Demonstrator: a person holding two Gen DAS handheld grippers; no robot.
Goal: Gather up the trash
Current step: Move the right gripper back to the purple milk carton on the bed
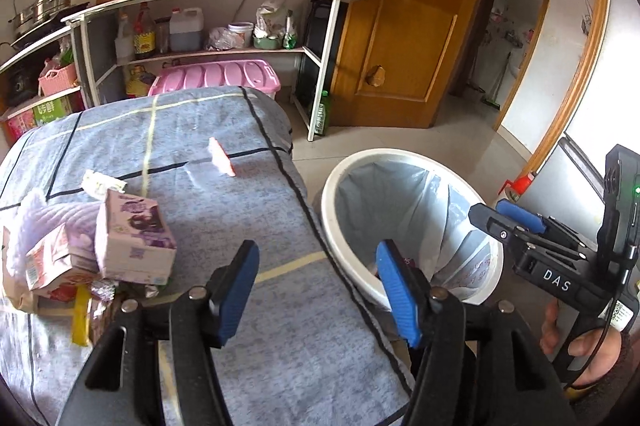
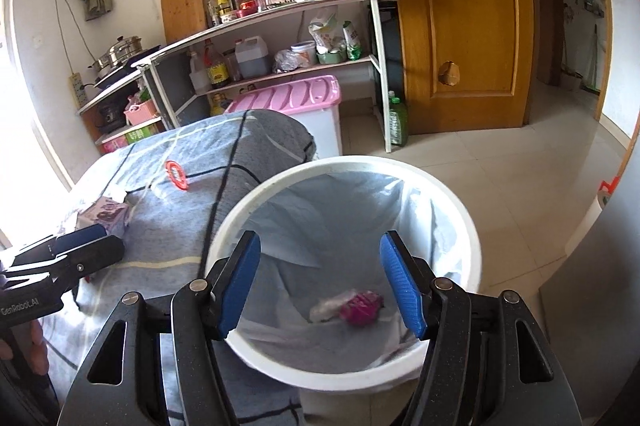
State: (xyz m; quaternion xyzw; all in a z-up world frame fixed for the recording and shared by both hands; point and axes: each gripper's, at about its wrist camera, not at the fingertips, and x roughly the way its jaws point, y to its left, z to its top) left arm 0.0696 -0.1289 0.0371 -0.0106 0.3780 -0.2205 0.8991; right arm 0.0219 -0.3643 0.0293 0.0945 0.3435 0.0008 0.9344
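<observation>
Both tools, left tool (image 1: 318, 290) & right tool (image 2: 320, 282), are held wide w/ nothing gripped. Pink wrapper (image 2: 360, 308) is seen in bin (image 2: 472, 238); cartons (image 1: 134, 240) at 9 o'clock on bed (image 1: 240, 209)

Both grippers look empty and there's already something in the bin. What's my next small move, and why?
Probably swing the open left gripper left toward the purple carton on the blanket. The pink wrapper already lies in the bin; the right gripper, open and empty, is over it.
</observation>
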